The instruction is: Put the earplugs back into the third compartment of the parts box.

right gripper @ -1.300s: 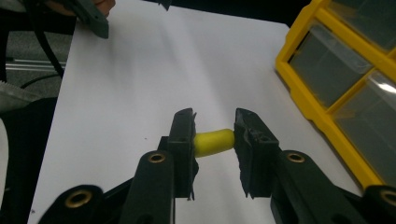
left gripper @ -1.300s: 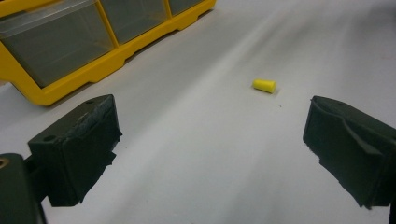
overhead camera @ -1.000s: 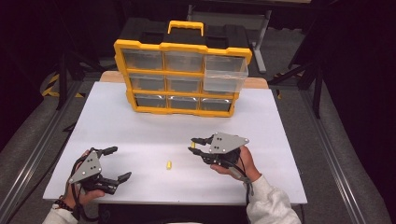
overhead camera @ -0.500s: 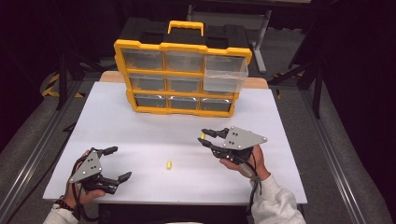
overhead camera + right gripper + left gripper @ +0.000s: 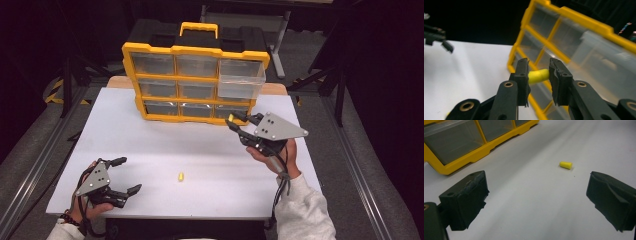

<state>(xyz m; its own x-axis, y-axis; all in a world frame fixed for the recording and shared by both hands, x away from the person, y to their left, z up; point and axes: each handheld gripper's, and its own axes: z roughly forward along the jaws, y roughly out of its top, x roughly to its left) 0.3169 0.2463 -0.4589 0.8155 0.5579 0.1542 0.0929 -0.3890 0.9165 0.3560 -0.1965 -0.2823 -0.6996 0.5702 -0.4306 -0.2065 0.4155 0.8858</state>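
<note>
Pinching a small yellow foam earplug between its two black jaws, the right gripper is nearly closed, with the plug squeezed and bent across the narrow gap. In the high view the plug shows as a yellow speck at the jaw tips, which sit in front of the lower right drawers of the yellow organizer, near its bottom edge. A hand in a light grey sleeve carries this gripper above the right half of the white table, and a grey three-cornered plate tops it.

On the organizer, the top right clear drawer stands pulled out toward the near side, while the other drawers sit flush in the frame.

At the near left corner of the table, the left gripper has its jaws spread wide with nothing between them. A second yellow earplug lies on its side on the bare table, beyond those jaws and slightly right of their midline; in the high view it rests near the middle of the table's near half, well apart from both grippers.
</note>
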